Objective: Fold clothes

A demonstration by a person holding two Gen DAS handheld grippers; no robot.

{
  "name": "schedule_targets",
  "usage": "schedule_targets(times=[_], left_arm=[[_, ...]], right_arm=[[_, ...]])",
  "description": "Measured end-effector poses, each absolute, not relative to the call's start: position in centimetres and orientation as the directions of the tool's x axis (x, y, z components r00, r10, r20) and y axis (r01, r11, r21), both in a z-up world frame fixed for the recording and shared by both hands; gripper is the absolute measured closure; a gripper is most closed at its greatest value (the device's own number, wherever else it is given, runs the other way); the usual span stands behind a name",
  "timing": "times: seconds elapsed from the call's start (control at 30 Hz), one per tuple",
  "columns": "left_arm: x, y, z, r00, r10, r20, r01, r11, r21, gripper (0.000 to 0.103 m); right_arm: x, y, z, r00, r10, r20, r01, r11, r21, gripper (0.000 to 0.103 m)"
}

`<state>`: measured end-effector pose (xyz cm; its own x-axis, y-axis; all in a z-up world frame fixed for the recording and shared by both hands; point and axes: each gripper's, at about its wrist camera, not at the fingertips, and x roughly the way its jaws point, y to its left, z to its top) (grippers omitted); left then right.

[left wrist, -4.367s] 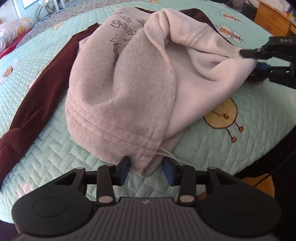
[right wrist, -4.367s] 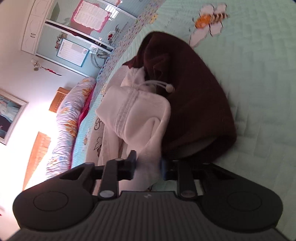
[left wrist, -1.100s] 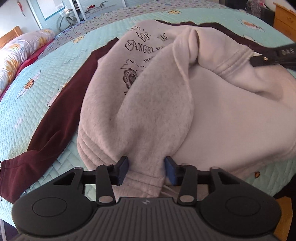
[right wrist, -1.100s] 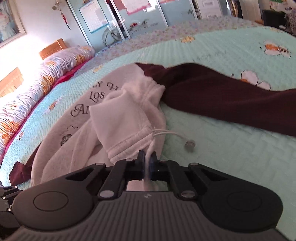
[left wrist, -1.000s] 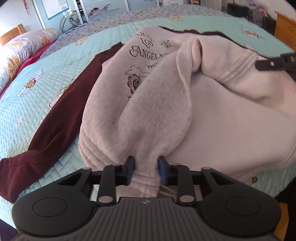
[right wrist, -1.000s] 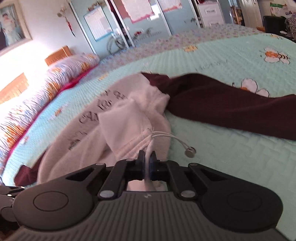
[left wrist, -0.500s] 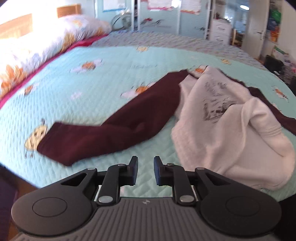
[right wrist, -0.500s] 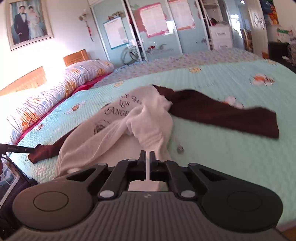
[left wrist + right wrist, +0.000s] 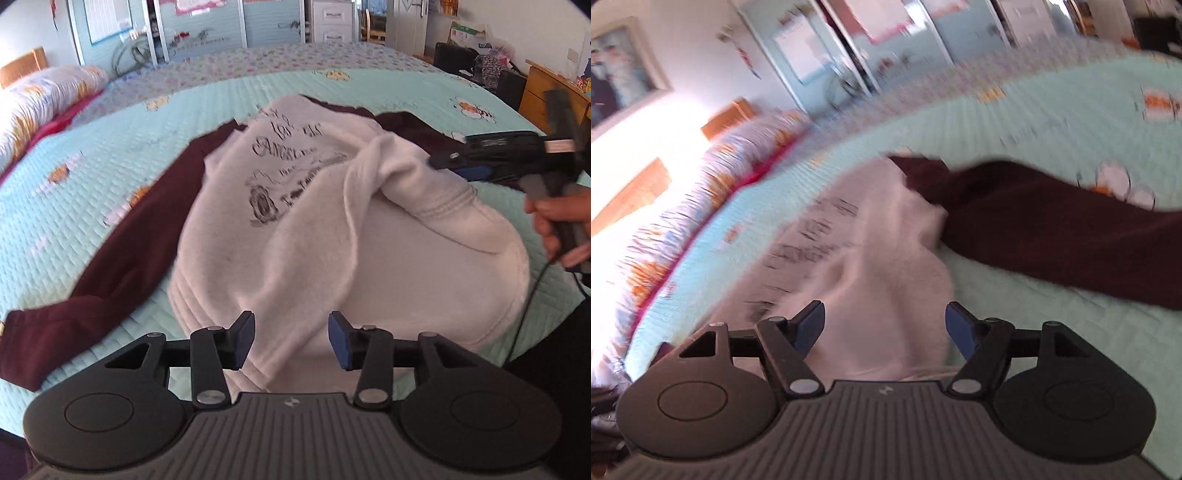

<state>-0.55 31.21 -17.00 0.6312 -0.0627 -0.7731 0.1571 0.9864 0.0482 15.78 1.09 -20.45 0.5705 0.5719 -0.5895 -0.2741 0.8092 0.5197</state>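
Sweatshirt (image 9: 332,229), pale grey with dark print, lies bunched on the bed (image 9: 110,147) over a dark red garment (image 9: 122,258). Only the left view shows a hand (image 9: 557,221) gripping the right hand-held gripper (image 9: 884,325); the right view is blurry. Both it and the left hand-held gripper (image 9: 291,338) are opening over loose cloth near the bed's edge, with bare quilt beyond.

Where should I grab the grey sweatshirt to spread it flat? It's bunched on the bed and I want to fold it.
Take the grey sweatshirt by its ribbed hem at the near edge, coming in low from the bed's near side. That thick band lies exposed just ahead of the left tool, whose jaws are opening around the cloth, and it probably gives a firm edge to pull out.
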Motion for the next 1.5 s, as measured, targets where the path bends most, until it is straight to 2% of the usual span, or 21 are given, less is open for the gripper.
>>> schedule_targets(times=[0.03,0.07,0.13,0.17,0.27,0.3,0.33,0.4,0.43,0.47,0.5,0.57,0.6,0.77,1.07,1.3,1.5], left_arm=[[-0.7,31.4,-17.0,0.63,-0.053,-0.775,0.15,0.987,0.054,0.057],[-0.8,31.8,-17.0,0.631,-0.043,-0.774,0.14,0.988,0.059,0.057],[-0.9,33.0,-16.7,0.634,-0.027,-0.773,0.103,0.993,0.05,0.057],[-0.9,33.7,-16.6,0.635,-0.022,-0.772,0.083,0.996,0.04,0.057],[-1.0,35.8,-16.4,0.64,-0.009,-0.768,0.034,0.999,0.017,0.055],[-1.0,36.4,-16.5,0.64,-0.011,-0.768,0.025,1.0,0.007,0.055],[-0.9,36.8,-16.6,0.641,-0.018,-0.768,0.022,1.0,-0.004,0.055],[-1.0,36.7,-16.7,0.645,-0.031,-0.763,0.035,0.999,-0.011,0.055],[-1.0,36.4,-16.7,0.648,-0.035,-0.761,0.046,0.999,-0.007,0.055],[-1.1,36.0,-16.7,0.65,-0.038,-0.759,0.058,0.998,-0.001,0.055],[-1.1,35.6,-16.8,0.65,-0.043,-0.758,0.076,0.997,0.009,0.055],[-1.2,34.8,-17.0,0.647,-0.055,-0.761,0.115,0.993,0.026,0.055],[-1.2,34.3,-17.2,0.643,-0.062,-0.764,0.137,0.99,0.035,0.055],[-0.9,31.4,-18.3,0.635,-0.056,-0.77,0.23,0.966,0.119,0.055],[0.3,30.1,-21.2,0.609,-0.004,-0.793,0.25,0.95,0.187,0.055],[-0.7,31.8,-21.7,0.59,0.018,-0.808,0.195,0.967,0.164,0.055],[-1.6,32.9,-20.8,0.602,0.009,-0.798,0.159,0.979,0.131,0.054]], right_arm=[[16.5,1.3,-21.6,0.518,0.619,-0.59,-0.274,0.773,0.572,0.074],[15.6,2.1,-21.3,0.493,0.659,-0.568,-0.338,0.747,0.573,0.091],[13.0,4.1,-20.0,0.447,0.729,-0.518,-0.49,0.684,0.541,0.094],[10.9,5.2,-19.1,0.409,0.749,-0.521,-0.572,0.655,0.493,0.095],[3.8,7.9,-17.4,0.295,0.735,-0.611,-0.761,0.567,0.315,0.095],[2.3,7.9,-17.4,0.256,0.725,-0.64,-0.778,0.547,0.309,0.095],[1.0,7.8,-17.6,0.215,0.716,-0.664,-0.786,0.53,0.316,0.095],[0.0,6.3,-17.0,0.285,0.706,-0.648,-0.738,0.594,0.322,0.092],[-0.4,5.6,-16.7,0.328,0.698,-0.637,-0.707,0.628,0.325,0.086],[-0.4,5.0,-16.1,0.371,0.694,-0.617,-0.678,0.656,0.33,0.074],[-0.3,4.4,-15.5,0.415,0.689,-0.594,-0.649,0.682,0.337,0.067],[-0.4,3.9,-14.5,0.492,0.671,-0.555,-0.615,0.719,0.323,0.041],[-0.8,4.5,-14.3,0.511,0.65,-0.562,-0.624,0.73,0.278,0.038],[-2.2,7.3,-16.0,0.592,0.487,-0.642,-0.637,0.771,-0.002,0.037],[-1.6,8.0,-19.7,0.662,0.275,-0.697,-0.59,0.765,-0.259,0.037],[-1.4,11.3,-21.9,0.73,0.215,-0.648,-0.598,0.659,-0.456,0.037],[-2.7,9.8,-21.8,0.766,0.155,-0.624,-0.59,0.556,-0.585,0.037]])
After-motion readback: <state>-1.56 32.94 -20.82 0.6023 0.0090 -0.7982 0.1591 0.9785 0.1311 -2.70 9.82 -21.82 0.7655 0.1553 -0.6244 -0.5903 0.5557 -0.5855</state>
